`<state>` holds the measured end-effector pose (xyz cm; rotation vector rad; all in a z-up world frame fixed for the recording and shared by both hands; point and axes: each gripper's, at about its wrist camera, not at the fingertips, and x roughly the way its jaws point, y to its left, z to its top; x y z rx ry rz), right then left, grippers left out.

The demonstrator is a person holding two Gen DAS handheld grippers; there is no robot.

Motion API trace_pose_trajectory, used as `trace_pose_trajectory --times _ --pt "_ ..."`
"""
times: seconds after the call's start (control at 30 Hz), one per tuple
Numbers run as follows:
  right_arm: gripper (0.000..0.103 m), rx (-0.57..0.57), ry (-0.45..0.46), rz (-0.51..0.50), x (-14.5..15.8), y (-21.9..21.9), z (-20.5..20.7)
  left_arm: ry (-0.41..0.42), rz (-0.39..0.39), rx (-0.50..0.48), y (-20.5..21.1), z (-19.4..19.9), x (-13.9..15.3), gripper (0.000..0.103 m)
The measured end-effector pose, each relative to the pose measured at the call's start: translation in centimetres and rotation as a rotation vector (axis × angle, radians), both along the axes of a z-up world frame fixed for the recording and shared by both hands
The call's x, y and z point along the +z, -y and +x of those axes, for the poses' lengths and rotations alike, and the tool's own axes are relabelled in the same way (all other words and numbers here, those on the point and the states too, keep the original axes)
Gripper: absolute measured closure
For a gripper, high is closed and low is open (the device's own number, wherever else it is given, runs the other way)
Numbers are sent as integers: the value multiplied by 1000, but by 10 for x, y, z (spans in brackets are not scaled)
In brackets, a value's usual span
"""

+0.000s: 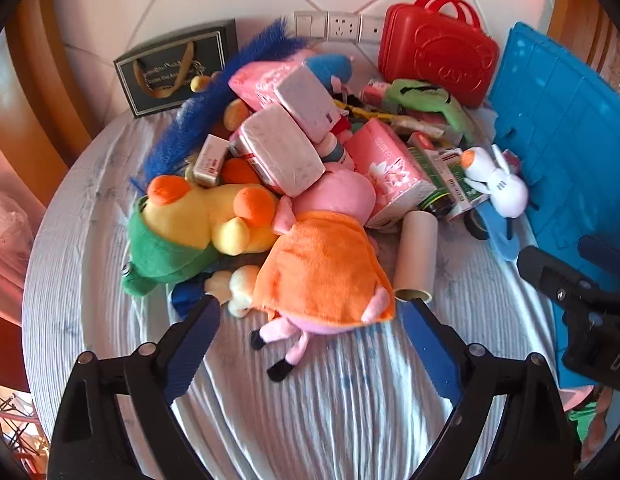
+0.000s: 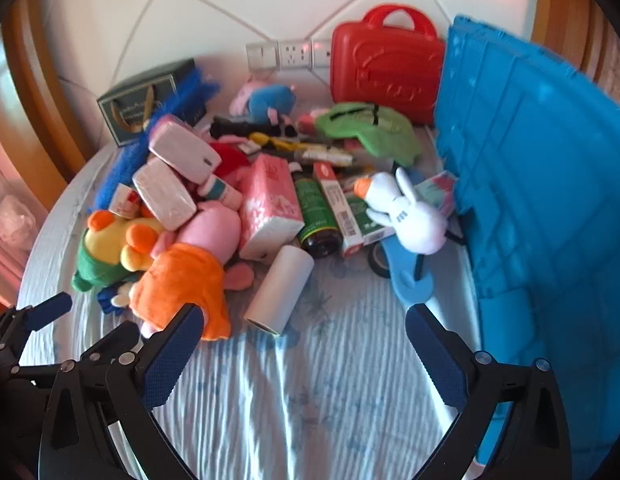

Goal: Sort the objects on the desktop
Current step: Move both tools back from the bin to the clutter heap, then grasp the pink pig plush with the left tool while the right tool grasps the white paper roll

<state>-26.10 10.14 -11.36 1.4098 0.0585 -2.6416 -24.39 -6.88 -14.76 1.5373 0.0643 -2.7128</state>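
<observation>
A heap of toys and packets lies on a round table with a pale striped cloth. Nearest me is a pink plush pig in an orange dress, beside a yellow and green plush. A white paper roll lies to the pig's right. Pink tissue packs, a green bottle and a white plush rabbit sit further back. My left gripper is open, its fingers flanking the pig's lower end. My right gripper is open over bare cloth near the roll.
A blue plastic crate stands along the right edge. A red toy case and a dark gift bag lean against the tiled wall with sockets. A blue feather duster lies at the left.
</observation>
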Motion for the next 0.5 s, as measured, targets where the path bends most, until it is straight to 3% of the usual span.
trace_pose_trajectory --times 0.17,0.23,0.3,0.5 --pt "7 0 81 15 -33 0 -36 61 -11 -6 -5 -41 -26 9" --pt "21 3 111 6 -43 0 -49 84 -19 -9 -7 -55 -34 9" --pt "27 15 140 3 -52 4 -62 110 -21 -2 -7 -69 -43 11" --pt "27 12 214 -19 -82 7 -92 190 -1 3 -3 -98 -74 11"
